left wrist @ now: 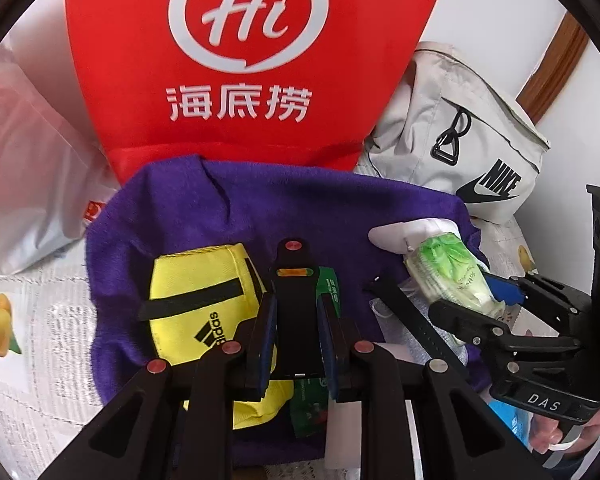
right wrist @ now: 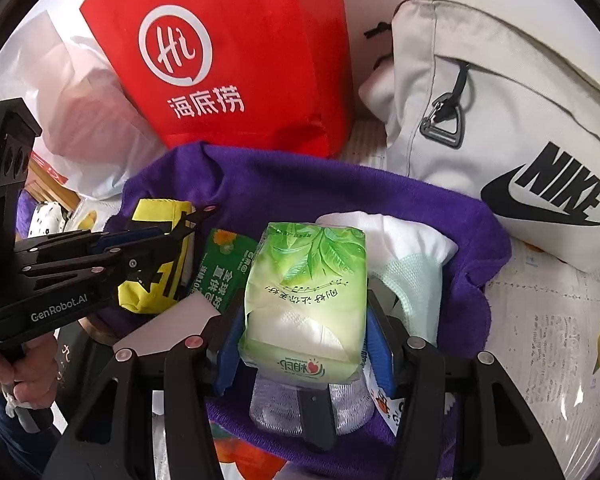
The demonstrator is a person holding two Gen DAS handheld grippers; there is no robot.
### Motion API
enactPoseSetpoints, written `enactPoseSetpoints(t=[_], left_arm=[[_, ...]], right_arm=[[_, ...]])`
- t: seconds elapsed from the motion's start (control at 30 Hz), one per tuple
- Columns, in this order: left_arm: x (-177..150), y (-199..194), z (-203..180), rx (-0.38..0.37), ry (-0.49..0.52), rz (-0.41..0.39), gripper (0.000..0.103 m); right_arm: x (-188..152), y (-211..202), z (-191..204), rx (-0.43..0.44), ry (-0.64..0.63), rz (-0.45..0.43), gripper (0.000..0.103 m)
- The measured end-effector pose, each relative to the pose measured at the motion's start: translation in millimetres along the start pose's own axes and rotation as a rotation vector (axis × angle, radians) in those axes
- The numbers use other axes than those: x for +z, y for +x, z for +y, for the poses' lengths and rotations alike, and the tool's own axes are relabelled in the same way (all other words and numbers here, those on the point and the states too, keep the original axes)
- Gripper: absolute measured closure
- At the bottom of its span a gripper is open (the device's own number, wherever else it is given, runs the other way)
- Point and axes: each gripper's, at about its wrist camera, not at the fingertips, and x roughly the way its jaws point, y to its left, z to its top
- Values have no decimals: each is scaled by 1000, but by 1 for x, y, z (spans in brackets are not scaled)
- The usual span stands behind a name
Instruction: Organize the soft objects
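A purple towel (left wrist: 284,204) lies spread on the table and shows in the right wrist view too (right wrist: 284,184). On it lie a yellow Adidas pouch (left wrist: 196,304), a green packet (right wrist: 224,264) and a white sock (right wrist: 404,248). My right gripper (right wrist: 304,344) is shut on a green tissue pack (right wrist: 308,292), held over the towel; the pack also shows in the left wrist view (left wrist: 452,276). My left gripper (left wrist: 296,344) hangs over the towel beside the yellow pouch (right wrist: 156,264), its jaws close together with nothing seen between them.
A red Haidilao bag (left wrist: 244,60) stands behind the towel. A grey Nike bag (right wrist: 500,120) lies at the back right. A clear plastic bag (left wrist: 28,168) lies at the left. The table has a patterned cloth with fruit prints (left wrist: 0,332).
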Motion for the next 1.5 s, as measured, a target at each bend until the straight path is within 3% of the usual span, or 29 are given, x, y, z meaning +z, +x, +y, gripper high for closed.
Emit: enactPoseSetpoints(t=[0.3,0.37,0.43,0.6,0.87,1.0,1.4,1.5], left_arm=[[-1,3,5,11,-22,6,83],[-2,3,5,13,-26,14,82],[-3,0,6,24,-30,21,72],[-6,-12,2,42,-19,12,62],[-18,-46,-7,73,-3,-15,53],[-31,-69,-15,90,2,-36,45],[-79,-135,-37,158,15,-106,26],[-94,-149,-39,191,6,-129,21]], right_arm=[[1,7,0,1,-12,20,46],[1,6,1,13,-3,19,38],[2,4,3,14,-9,9,37],[1,-8,11,0,-22,-16,37],[-13,-39,18,7,7,-45,34],[-24,-61,25,-2,15,-76,28],[-72,-116,44,-49,22,-111,26],[-86,-130,50,-81,29,-134,18]])
